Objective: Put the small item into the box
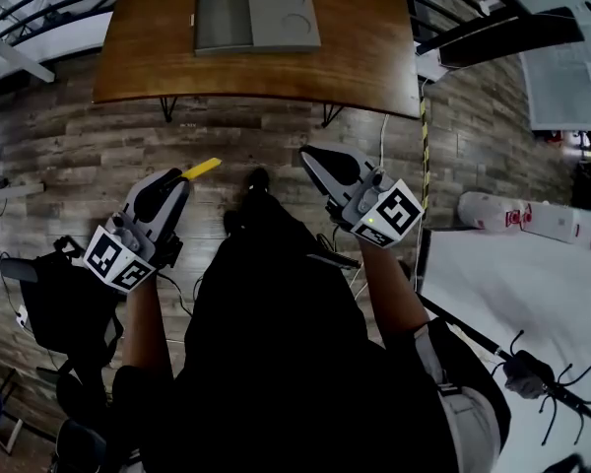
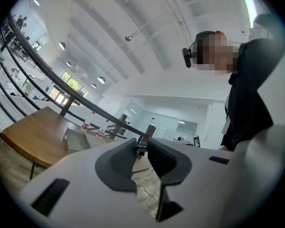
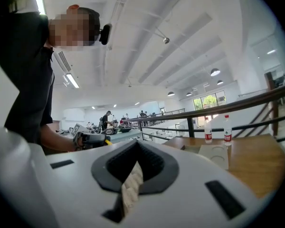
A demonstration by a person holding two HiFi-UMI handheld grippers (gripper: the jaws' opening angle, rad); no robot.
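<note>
The item, a thin yellow strip, is pinched in the left claw and sticks out past its tips, pointing toward the desk. In the left gripper view the claw is clenched on it, and only a small dark end of the item shows between the tips. It hangs over the wood-plank floor, well apart from the box. The grey box lies open on the far side of the brown desk, with a deeper tray on its left and a flat half with two round recesses on its right. The right claw is held beside the left, also over the floor. In the right gripper view its jaws are pressed together at the tips with nothing between them. That view also shows the box on the desk, with two bottles standing behind it by a railing, and the left claw off to the side with the yellow item at its tip.
</note>
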